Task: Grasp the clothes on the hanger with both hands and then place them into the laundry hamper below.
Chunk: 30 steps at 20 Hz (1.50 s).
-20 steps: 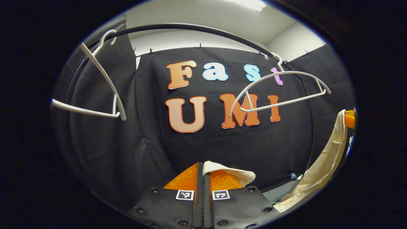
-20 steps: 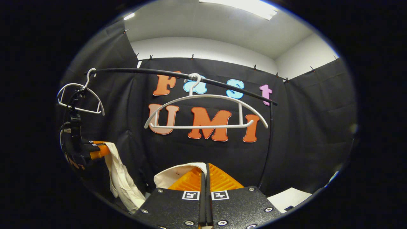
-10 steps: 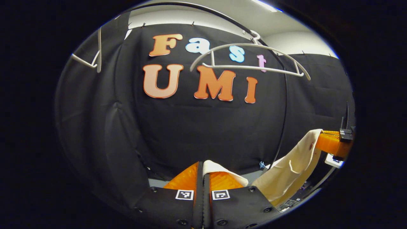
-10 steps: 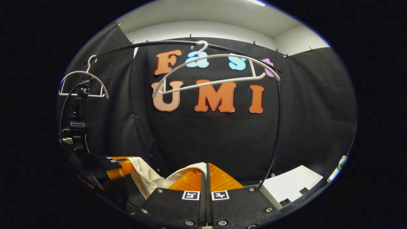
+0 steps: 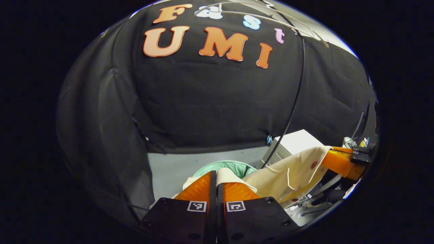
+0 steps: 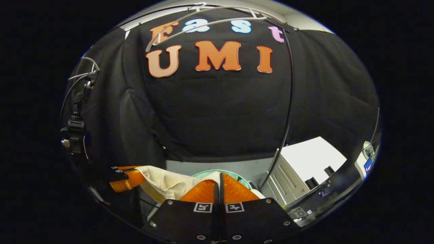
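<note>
I see a booth hung with black cloth [image 5: 217, 101], a pale grey floor [image 5: 169, 167] below it, and a thin black rail post [image 5: 294, 101] running down in front of the cloth. At the top of the right gripper view a bare white hanger [image 6: 206, 23] hangs from the rail. To the right of the post stands a white cabinet [image 6: 305, 166] with drawer fronts. Low in the middle, a pale green laundry hamper [image 5: 223, 166] sits on the floor, its rim showing just past my fingertips in both views. The cream garment [image 5: 288, 173] is stretched between my two grippers above the hamper. In the left gripper view, my left gripper [image 5: 214, 184] has its fingers pressed together with a fold of the cloth pinched between them, the cloth curling over the right-hand finger. From there the garment sags across to my right gripper [image 5: 340, 162] at the right edge, where it is gathered at the fingertips. In the right gripper view, my right gripper [image 6: 217, 184] is likewise clamped on the garment [image 6: 169, 181], its fingers closed with fabric bunched on their left side. The cloth runs leftward to the left gripper [image 6: 127, 181], which grips the far end.
</note>
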Tool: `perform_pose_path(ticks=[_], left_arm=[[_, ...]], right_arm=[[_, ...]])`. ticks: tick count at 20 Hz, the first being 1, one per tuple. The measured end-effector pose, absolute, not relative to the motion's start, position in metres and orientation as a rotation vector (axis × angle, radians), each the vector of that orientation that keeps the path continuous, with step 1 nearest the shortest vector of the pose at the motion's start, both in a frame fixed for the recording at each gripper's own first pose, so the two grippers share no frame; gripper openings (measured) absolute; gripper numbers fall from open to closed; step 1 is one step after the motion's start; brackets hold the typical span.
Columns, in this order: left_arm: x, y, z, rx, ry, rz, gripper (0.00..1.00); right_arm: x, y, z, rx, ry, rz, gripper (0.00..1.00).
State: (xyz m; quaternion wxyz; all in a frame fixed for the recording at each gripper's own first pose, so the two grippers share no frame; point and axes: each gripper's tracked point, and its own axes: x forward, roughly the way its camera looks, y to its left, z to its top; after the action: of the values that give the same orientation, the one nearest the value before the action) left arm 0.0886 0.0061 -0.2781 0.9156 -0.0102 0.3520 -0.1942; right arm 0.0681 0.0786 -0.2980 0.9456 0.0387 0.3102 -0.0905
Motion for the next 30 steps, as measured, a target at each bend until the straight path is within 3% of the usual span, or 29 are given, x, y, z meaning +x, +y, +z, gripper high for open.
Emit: perform_pose_path(ticks=[6,13,17,18,20,21,22,23,24,25,30], left_arm=[[0.065,0.016,-0.326,-0.022,0.892,-0.344,0.06],[0.057,0.023,-0.345,-0.074,0.961,-0.316,0.07],[0.053,0.034,-0.351,-0.016,0.97,-0.289,0.14],[0.054,0.036,-0.349,-0.014,0.972,-0.286,0.19],[0.054,0.036,-0.348,-0.021,0.974,-0.281,0.47],[0.054,0.037,-0.349,-0.022,0.977,-0.277,0.6],[0.053,0.038,-0.351,-0.023,0.98,-0.272,0.66],[0.053,0.04,-0.351,-0.018,0.983,-0.264,0.82],[0.052,0.042,-0.351,-0.014,0.983,-0.26,0.97],[0.052,0.042,-0.349,-0.012,0.981,-0.257,0.99],[0.052,0.04,-0.342,-0.008,0.952,-0.273,0.98]], right_arm=[[0.053,0.08,-0.349,0.131,0.76,-0.2,0.0],[0.033,0.078,-0.389,0.196,0.901,-0.227,0.01],[0.029,0.078,-0.396,0.234,0.927,-0.249,0.13],[0.03,0.077,-0.395,0.237,0.92,-0.25,0.25],[0.032,0.074,-0.399,0.229,0.921,-0.253,0.42],[0.031,0.073,-0.399,0.225,0.92,-0.254,0.42],[0.03,0.074,-0.4,0.221,0.922,-0.255,0.63],[0.029,0.074,-0.4,0.218,0.925,-0.255,0.67],[0.028,0.074,-0.401,0.217,0.927,-0.256,0.86],[0.028,0.073,-0.4,0.218,0.928,-0.258,0.94],[0.02,0.071,-0.402,0.217,0.943,-0.275,0.95]])
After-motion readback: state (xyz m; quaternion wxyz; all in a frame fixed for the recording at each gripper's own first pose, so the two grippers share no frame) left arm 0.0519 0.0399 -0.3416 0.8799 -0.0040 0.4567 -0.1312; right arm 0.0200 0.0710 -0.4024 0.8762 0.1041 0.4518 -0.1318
